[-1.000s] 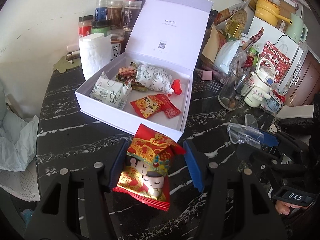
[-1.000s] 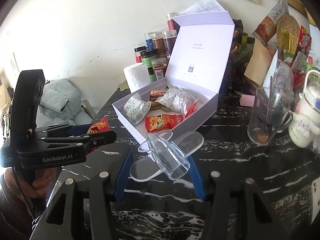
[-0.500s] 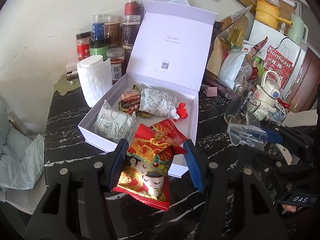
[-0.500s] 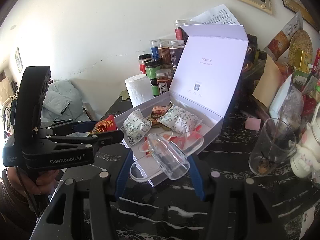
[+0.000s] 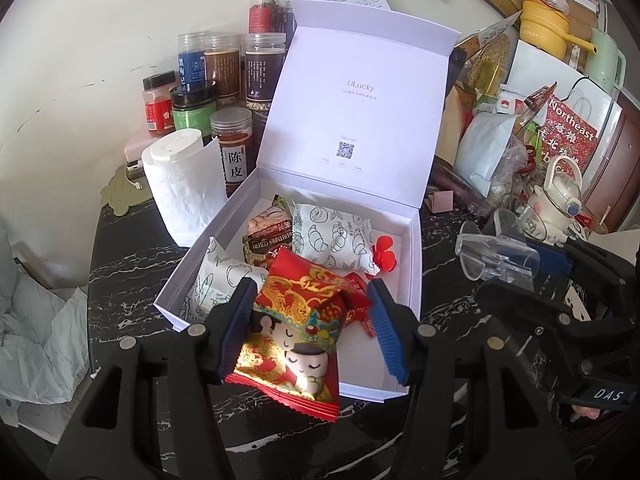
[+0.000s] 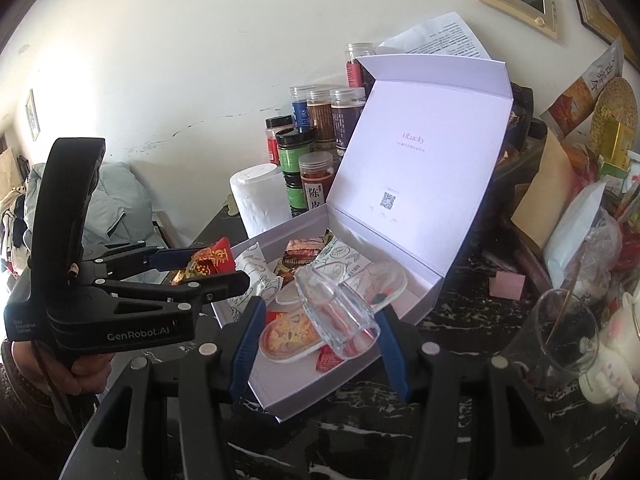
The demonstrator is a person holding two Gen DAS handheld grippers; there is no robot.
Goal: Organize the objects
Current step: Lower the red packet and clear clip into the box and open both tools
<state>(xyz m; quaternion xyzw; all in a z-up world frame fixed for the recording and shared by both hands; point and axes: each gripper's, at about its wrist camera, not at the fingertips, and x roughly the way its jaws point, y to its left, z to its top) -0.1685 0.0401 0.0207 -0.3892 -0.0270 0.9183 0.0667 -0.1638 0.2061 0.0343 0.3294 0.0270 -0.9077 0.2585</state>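
Above the near edge of the open white box [image 5: 416,264], the left gripper [image 5: 312,328] is clamping a red snack packet [image 5: 300,332] between its blue pads. Just right of it, the right gripper [image 6: 320,332] is gripping a clear plastic piece [image 6: 336,312] over the box's near right part. Inside are lying wrapped snacks [image 5: 332,236]. Jars [image 5: 234,152] are standing at far left.

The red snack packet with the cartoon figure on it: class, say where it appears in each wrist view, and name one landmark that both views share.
Left wrist view: the red snack packet fills the lower centre, gripped in the left gripper, in front of the box.
Right wrist view: only its red and gold end shows at middle left, in that same gripper.
Shared landmark: the white gift box, lid raised.
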